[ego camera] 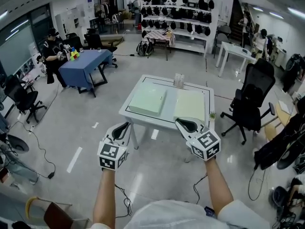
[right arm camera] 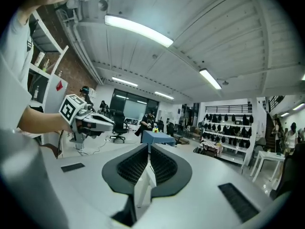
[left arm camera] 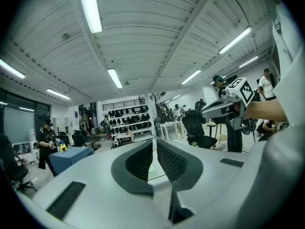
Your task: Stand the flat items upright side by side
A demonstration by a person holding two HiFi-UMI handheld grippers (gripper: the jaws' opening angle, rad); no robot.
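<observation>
Both tongs closed, nothing in them: left gripper (ego camera: 125, 127) and right gripper (ego camera: 180, 123) have jaws together, held out roughly level. I'm standing short of the white table (ego camera: 152, 119); both tips stop just before its near edge, so nothing is in reach yet.

Two flat items lie on the table. The pale green slab (ego camera: 147, 101) is on the left half, the thinner pale sheet (ego camera: 189, 105) on the right half, side by side. Their long axes look to run from near edge to far edge.

The left gripper lines up with the slab, the right with the sheet. Small pale thing (ego camera: 179, 80) at the far edge, can't tell what. My read: step in first, then open.
</observation>
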